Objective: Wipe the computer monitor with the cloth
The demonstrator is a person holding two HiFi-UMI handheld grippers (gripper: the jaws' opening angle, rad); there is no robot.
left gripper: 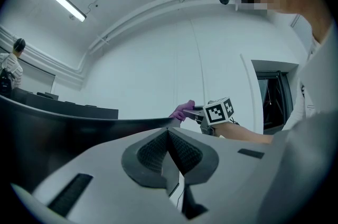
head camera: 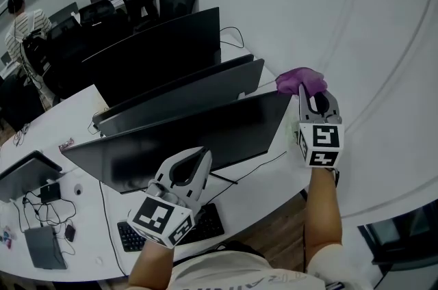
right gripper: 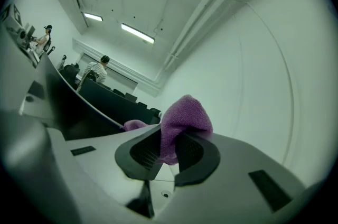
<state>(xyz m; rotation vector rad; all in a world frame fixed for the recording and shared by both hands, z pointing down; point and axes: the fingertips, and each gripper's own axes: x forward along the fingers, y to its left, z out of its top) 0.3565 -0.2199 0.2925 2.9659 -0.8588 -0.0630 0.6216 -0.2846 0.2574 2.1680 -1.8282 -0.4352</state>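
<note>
R claw (right gripper: 168,150): jaws pinch the purple cloth (right gripper: 182,117). Cloth sits between the pads and bunches out past the tips. A small fold trails off to the claw's left, toward the top edge of the monitor (right gripper: 63,104).

Head view: your R claw (head camera: 309,96) is up at the nearest monitor's (head camera: 185,138) top R corner. Cloth (head camera: 301,81) is just beyond the tips, right at that corner. Can't tell if it presses on the panel.

L claw (left gripper: 169,137): jaws pressed together, nothing btwn them. Monitor's top edge (left gripper: 79,118) runs across just beyond the tips. R claw (left gripper: 203,114) and cloth (left gripper: 182,110) lie further out, at the end of that edge.

Head view: L claw (head camera: 198,159) is in front of the screen's lower part, tips pointing at it. Keyboard (head camera: 202,227) on the desk (head camera: 270,186) lies below the claw body.
</note>
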